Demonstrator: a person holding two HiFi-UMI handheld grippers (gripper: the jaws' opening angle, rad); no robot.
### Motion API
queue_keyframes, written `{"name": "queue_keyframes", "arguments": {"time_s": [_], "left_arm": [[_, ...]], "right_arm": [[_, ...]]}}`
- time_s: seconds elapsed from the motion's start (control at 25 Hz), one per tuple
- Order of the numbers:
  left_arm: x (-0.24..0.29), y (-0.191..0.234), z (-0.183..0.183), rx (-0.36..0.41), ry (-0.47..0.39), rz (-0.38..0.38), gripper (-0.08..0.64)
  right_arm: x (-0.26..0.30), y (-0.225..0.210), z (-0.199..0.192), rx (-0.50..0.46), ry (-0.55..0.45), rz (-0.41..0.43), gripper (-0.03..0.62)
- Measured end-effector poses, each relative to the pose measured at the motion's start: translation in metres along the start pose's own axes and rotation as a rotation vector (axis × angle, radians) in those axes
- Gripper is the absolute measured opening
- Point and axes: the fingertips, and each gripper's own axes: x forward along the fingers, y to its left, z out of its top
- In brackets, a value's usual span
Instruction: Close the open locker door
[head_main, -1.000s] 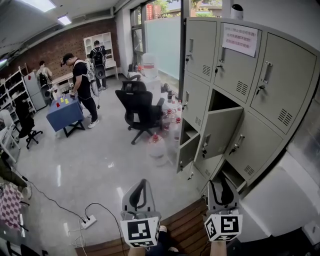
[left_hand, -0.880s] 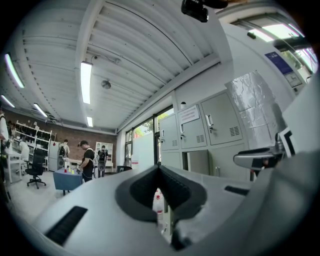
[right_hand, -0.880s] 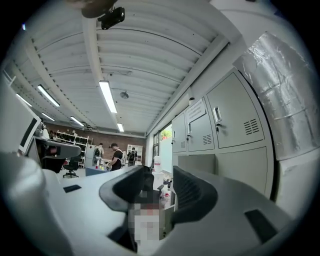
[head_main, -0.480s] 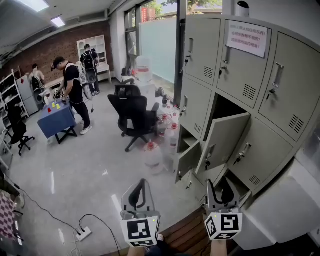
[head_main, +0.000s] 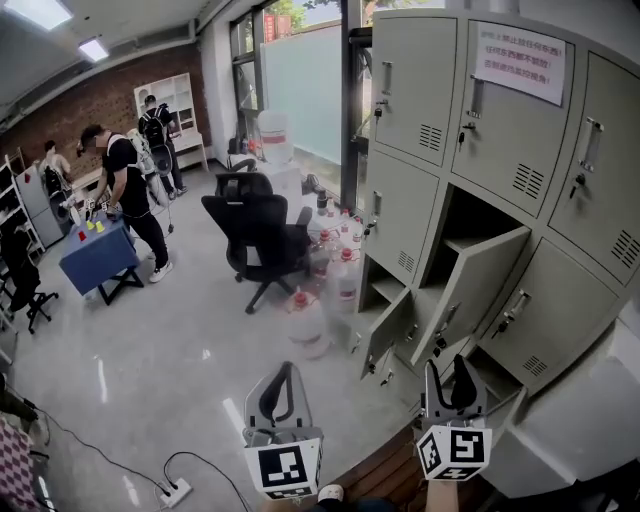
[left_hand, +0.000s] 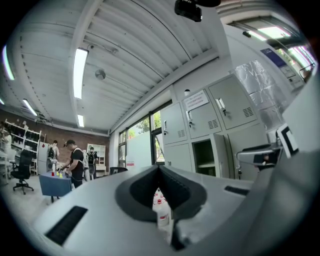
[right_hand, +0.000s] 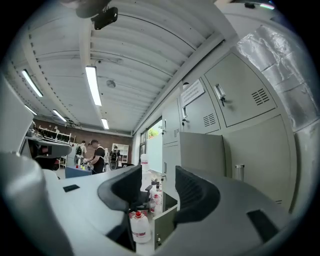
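While the left hand-held gripper (head_main: 287, 368) and the right hand-held gripper (head_main: 447, 372) hung low in the head view, the pale grey metal locker door (head_main: 470, 290) stood swung outward from the middle row of the grey locker bank (head_main: 420, 90). It was ahead of the right hand-held gripper and apart from it. That gripper's jaws had just been opening and stood wide, with nothing caught between them. The left one was clenched, its tips meeting on nothing. Below, a smaller grey door (head_main: 385, 338) also hung open, near clear plastic water jugs (head_main: 305, 322) on the floor.
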Motion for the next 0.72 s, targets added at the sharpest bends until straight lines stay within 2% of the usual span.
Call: {"name": "queue_keyframes", "arguments": {"time_s": [0.4,0.72], "left_arm": [[0.049,0.001,-0.021,-0.004,0.031,-0.088,0.000],[0.094,-0.005,-0.026,-0.004,0.039,-0.100,0.000]], "right_arm": [[0.029,-0.009,-0.023,-0.006,0.051,-0.079,0.202],[0.067,-0.044,-0.043,0.014,0.109,-0.119,0.202]]}}
